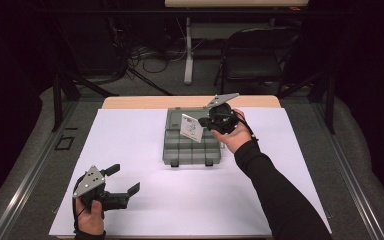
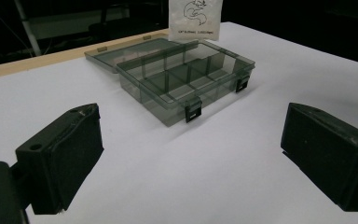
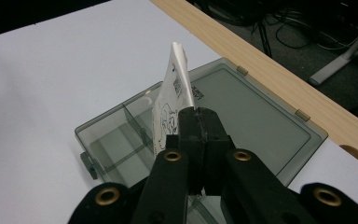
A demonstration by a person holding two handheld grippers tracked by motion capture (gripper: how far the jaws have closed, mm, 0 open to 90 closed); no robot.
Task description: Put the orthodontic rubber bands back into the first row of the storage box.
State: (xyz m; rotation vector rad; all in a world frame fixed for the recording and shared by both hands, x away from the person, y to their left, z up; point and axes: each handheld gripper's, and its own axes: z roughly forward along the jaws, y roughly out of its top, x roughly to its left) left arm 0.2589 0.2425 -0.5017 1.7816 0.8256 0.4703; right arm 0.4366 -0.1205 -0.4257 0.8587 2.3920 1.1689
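White sheet (image 1: 145, 150) covers the table, with an open grey compartment box (image 1: 180, 147) at its far middle. Your right gripper (image 1: 203, 121) is clamped on a small white printed packet (image 1: 192, 128), holding it upright just above the box. Your left gripper (image 1: 126, 179) sits near left, jaws spread, holding nothing.

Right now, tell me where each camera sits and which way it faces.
High view: above the person's side, facing forward and down on the table; shows both forearms, left gripper, right gripper.
Left gripper view: rides the left gripper, low over the table, facing the open compartment box; its jaws stand apart.
Right gripper view: rides the right gripper, above the box, jaws shut on the white packet.
All three share box and packet.
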